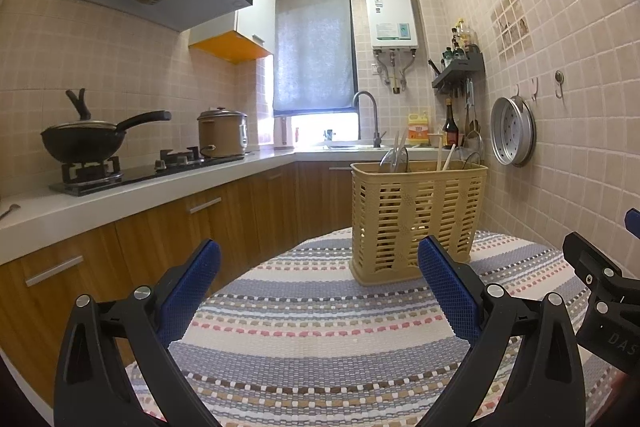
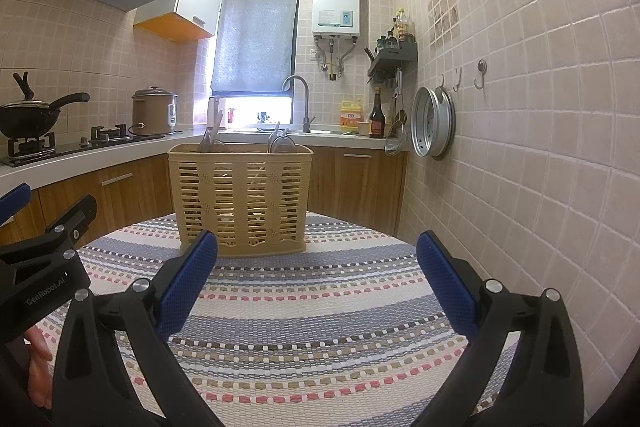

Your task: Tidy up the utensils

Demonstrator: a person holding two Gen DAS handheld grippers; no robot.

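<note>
Both grippers, left gripper (image 1: 318,291) and right gripper (image 2: 316,283), hovering over the striped mat (image 1: 320,347), jaws wide, gripping nothing. Basket (image 2: 240,195) upright just ahead of the jaws, 2 spoons (image 2: 282,145) and chopsticks (image 1: 446,157) already inside. Looks like the closing step; no loose utensil in view, so next likely pulling back.

Black wok (image 1: 82,143) on hob (image 1: 120,173), brown rice cooker (image 1: 222,133) beside it; water heater (image 1: 391,18) on far wall; steamer tray (image 1: 513,131) hung on right wall.
</note>
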